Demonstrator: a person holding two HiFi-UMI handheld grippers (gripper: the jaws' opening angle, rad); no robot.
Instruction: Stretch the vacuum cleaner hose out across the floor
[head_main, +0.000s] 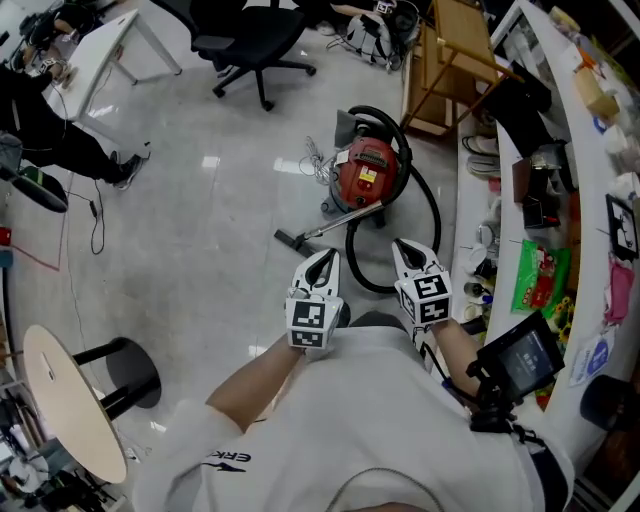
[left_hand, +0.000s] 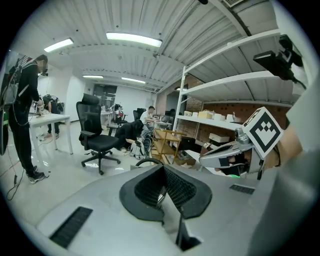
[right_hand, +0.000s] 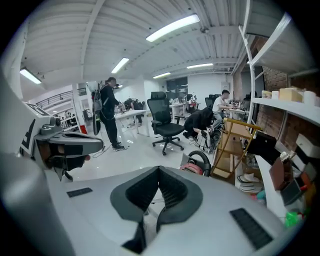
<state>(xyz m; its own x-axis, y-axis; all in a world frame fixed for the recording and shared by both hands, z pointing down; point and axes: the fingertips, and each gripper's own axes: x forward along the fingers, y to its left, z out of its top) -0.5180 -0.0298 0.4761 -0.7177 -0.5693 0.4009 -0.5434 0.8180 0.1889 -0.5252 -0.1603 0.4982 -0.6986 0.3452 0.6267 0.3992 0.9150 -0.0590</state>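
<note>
On the glossy floor (head_main: 200, 230), just past both grippers: red vacuum cleaner (head_main: 365, 172), yellow label too small to read. Shelves (head_main: 575, 150) hemming the right edge; open room leftward toward an office chair (head_main: 255, 45). Black hose (head_main: 436, 210) looped beside the cleaner, curling back between left gripper (head_main: 322, 258) and right gripper (head_main: 408, 248), untouched. Both clenched tight, empty.

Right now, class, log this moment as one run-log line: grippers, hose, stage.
left gripper: shut, empty | right gripper: shut, empty | hose: looped beside red vacuum cleaner, untouched | stage: stretch not begun
</note>
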